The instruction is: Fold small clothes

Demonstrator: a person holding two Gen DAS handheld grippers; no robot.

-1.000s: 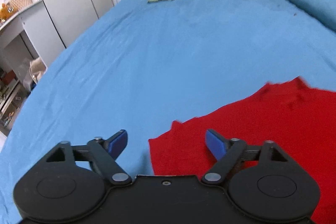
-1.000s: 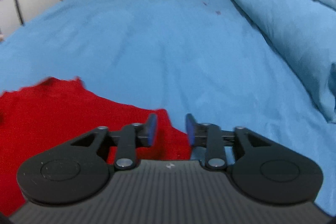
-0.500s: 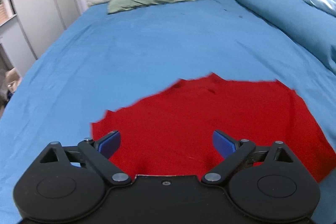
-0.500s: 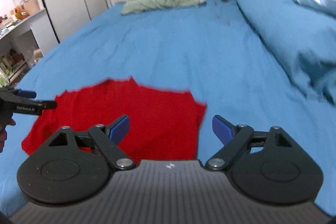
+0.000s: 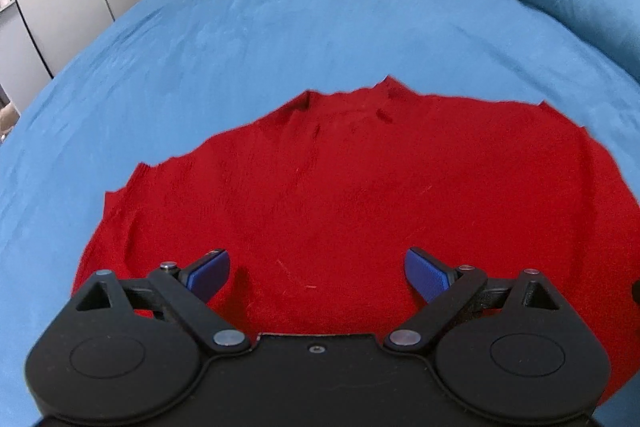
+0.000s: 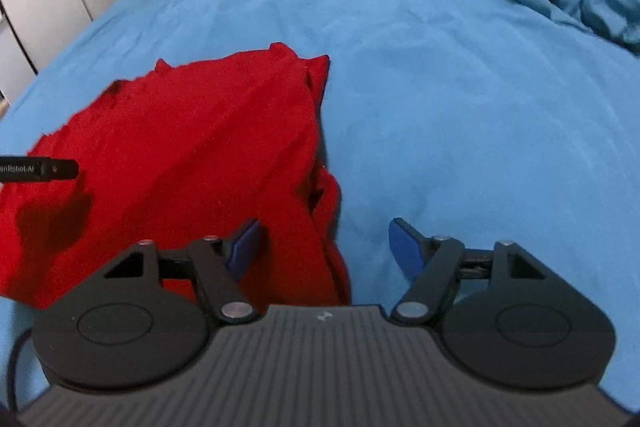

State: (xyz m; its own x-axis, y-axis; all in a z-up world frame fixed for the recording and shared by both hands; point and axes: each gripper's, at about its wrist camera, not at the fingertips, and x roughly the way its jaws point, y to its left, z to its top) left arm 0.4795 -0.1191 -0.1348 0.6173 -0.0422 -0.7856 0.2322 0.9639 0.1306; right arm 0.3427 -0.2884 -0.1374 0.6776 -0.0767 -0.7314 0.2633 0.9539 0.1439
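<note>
We hover both claws spread and empty — left claw [image 5: 316, 273] over the red garment [image 5: 340, 195] flat on the bed [image 5: 280, 39], right claw [image 6: 324, 241], just narrowing, straddling its three-o'clock edge — ready to fold.

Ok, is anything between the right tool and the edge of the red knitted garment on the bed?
Nothing visible. The right tool hangs open directly over the red knitted garment's right edge, with only bare blue bedsheet beside it.
</note>
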